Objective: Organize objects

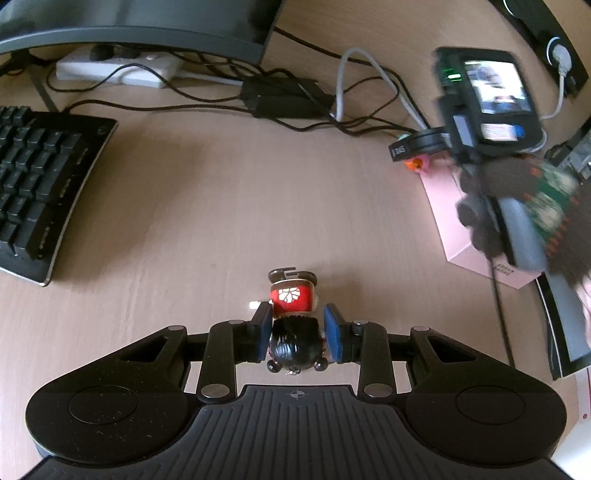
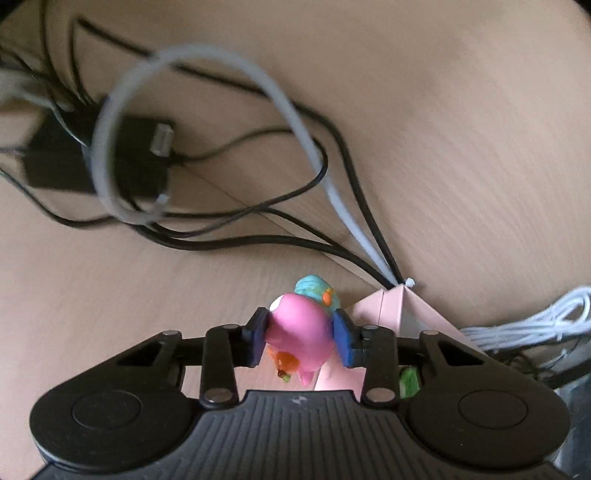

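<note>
My left gripper (image 1: 295, 332) is shut on a small doll figure (image 1: 294, 317) with black hair and a red leaf-patterned body, held over the wooden desk. My right gripper (image 2: 300, 339) is shut on a pink toy figure (image 2: 300, 338) with a light-blue head and orange parts, at the corner of a pink box (image 2: 388, 314). In the left wrist view the right gripper unit (image 1: 491, 107) shows blurred at the far right, above the same pink box (image 1: 450, 221), with a bit of the toy (image 1: 417, 163) under it.
A black keyboard (image 1: 40, 184) lies at the left. A monitor base (image 1: 147, 33), a white power strip (image 1: 118, 70), a black adapter (image 1: 284, 99) and tangled cables (image 2: 229, 206) sit at the back. A bundle of white cable (image 2: 535, 321) lies to the right of the box.
</note>
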A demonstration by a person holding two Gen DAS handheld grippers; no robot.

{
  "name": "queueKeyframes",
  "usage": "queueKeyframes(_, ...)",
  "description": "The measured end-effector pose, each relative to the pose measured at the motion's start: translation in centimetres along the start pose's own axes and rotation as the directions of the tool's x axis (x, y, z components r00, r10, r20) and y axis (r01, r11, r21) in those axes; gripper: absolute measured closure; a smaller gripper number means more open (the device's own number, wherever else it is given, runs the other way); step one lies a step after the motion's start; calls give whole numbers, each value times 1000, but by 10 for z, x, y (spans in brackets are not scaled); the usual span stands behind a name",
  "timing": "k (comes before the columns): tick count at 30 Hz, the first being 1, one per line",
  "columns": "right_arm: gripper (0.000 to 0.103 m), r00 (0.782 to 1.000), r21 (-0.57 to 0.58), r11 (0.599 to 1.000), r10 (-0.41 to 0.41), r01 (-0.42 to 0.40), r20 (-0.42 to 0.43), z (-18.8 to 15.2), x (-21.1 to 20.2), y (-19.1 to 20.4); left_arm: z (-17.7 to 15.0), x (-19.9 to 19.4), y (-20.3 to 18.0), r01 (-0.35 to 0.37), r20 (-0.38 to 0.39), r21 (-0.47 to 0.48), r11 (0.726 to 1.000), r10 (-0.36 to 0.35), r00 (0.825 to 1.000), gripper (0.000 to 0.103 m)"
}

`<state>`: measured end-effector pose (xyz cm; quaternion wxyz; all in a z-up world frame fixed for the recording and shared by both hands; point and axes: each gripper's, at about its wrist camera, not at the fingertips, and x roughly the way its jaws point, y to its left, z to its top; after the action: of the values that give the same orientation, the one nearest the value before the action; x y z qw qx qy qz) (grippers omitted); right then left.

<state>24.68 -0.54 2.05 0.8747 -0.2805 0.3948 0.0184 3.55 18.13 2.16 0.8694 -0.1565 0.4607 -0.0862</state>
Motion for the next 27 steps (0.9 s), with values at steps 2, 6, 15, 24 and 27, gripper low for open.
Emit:
queueKeyframes(2,66,995,18,996,86,-87,44,-17,-31,-2,-1,2,-4,3,-4,12,1000,-3,1000,69)
queueKeyframes(6,66,963,27,968,244,-248,114,-68,-101,-12,-6,4,-17,9,-17,46,999,-8,1000,69)
queueKeyframes(15,66,922,-8,929,368,-370,124,-200,-176,-30,-21,15,-70,38,-58,125,991,-31,998,69)
queueKeyframes(24,61,912,91,910,395,-405,111,-238,-162,-48,-27,29,-115,39,-91,207,977,-21,996,68)
queueKeyframes(27,44,922,98,919,369,-381,120,-244,-158,-53,-27,36,-124,17,-90,208,978,2,996,64)
